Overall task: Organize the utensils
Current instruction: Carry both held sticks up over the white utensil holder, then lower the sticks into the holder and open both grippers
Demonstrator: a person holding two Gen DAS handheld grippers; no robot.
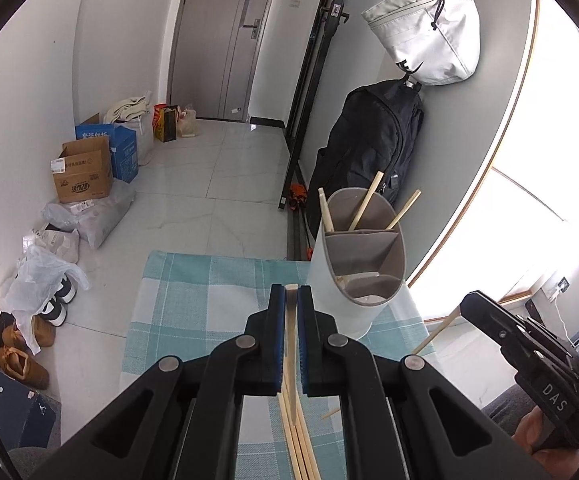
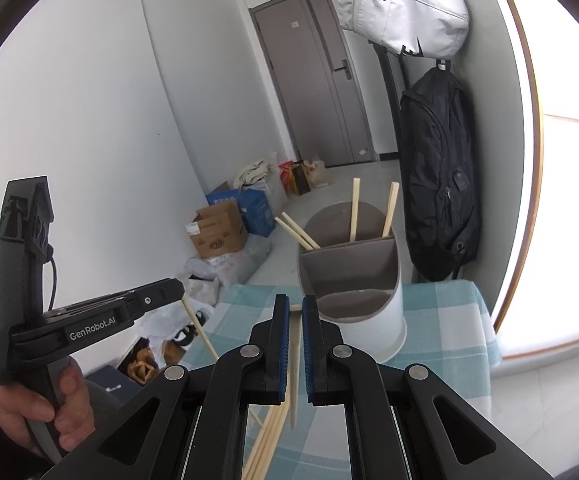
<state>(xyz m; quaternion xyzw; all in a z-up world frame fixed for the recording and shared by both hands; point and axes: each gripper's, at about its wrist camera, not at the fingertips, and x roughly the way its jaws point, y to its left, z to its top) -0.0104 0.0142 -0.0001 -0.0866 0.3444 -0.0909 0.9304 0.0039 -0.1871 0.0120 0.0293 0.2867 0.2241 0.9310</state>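
Note:
A white utensil holder (image 1: 341, 300) with grey dividers stands on a teal checked cloth (image 1: 193, 300); several chopsticks (image 1: 363, 204) lean in its back compartment. My left gripper (image 1: 291, 292) is shut on one chopstick (image 1: 290, 320), just left of the holder. Several loose chopsticks (image 1: 299, 448) lie on the cloth under it. To the right, my right gripper (image 1: 464, 306) grips another chopstick (image 1: 437, 328). In the right wrist view the right gripper (image 2: 295, 300) is shut on that chopstick (image 2: 295, 364) in front of the holder (image 2: 369, 324). The left gripper (image 2: 179, 286) is at the left with its chopstick (image 2: 199, 324).
A black backpack (image 1: 373, 152) and a white bag (image 1: 429, 28) hang on the wall behind the holder. Cardboard boxes (image 1: 83, 172), plastic bags and shoes (image 1: 21, 360) line the floor at left. A grey door (image 1: 217, 40) is at the back. A bright window (image 1: 549, 160) is on the right.

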